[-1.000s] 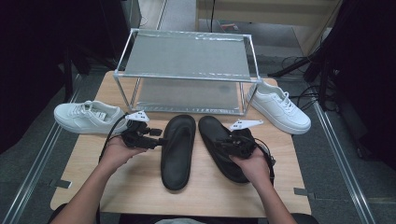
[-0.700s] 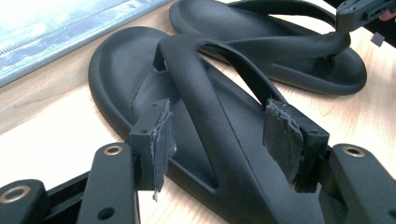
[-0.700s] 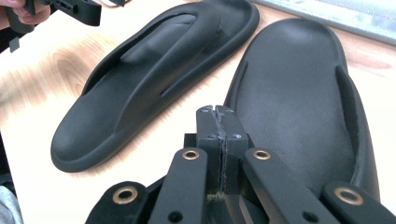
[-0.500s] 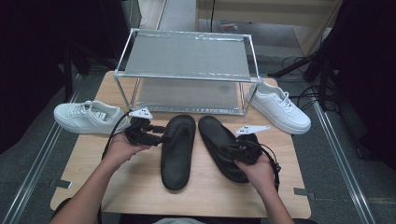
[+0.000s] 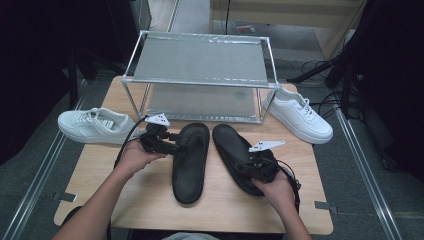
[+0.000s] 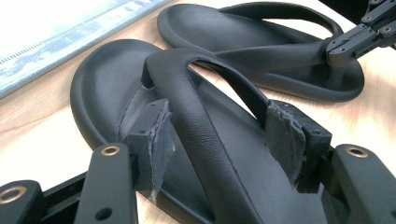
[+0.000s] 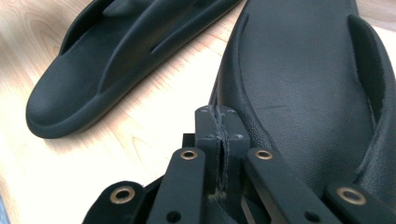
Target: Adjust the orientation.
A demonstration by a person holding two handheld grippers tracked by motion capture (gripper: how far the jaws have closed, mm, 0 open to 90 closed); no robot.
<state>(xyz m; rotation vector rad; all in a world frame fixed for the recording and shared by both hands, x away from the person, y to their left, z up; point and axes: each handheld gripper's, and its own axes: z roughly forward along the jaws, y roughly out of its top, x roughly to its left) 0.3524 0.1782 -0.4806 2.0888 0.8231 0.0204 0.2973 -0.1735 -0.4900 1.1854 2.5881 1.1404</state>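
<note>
Sandals lying side by side on the tabletop (image 5: 100,170), near of the rack (image 5: 200,62), toes pointing far. Left sandal (image 5: 190,155) is sitting straight; right sandal (image 5: 240,157) is angling with its heel toward the near right.

Left tongs (image 5: 176,144) are coming in from the left at the left sandal's strap. In the left gripper view the two pads are standing well apart, open, with the strap (image 6: 201,121) running between them; one pad (image 6: 156,140) is sitting close against the strap's side, the other (image 6: 282,140) is standing clear of it. Nothing pinched.

Right tongs (image 5: 252,167) are sitting at the right sandal's near edge, the hand (image 5: 277,192) behind them. In the right gripper view the pads (image 7: 219,133) are pressing flat together, fully closed, right at the sandal's rim (image 7: 229,84). Whether any rim material is caught between them I cannot tell.

Two white sneakers are resting on the tabletop, one far left (image 5: 95,125), one far right (image 5: 300,115), both well apart from the sandals.
</note>
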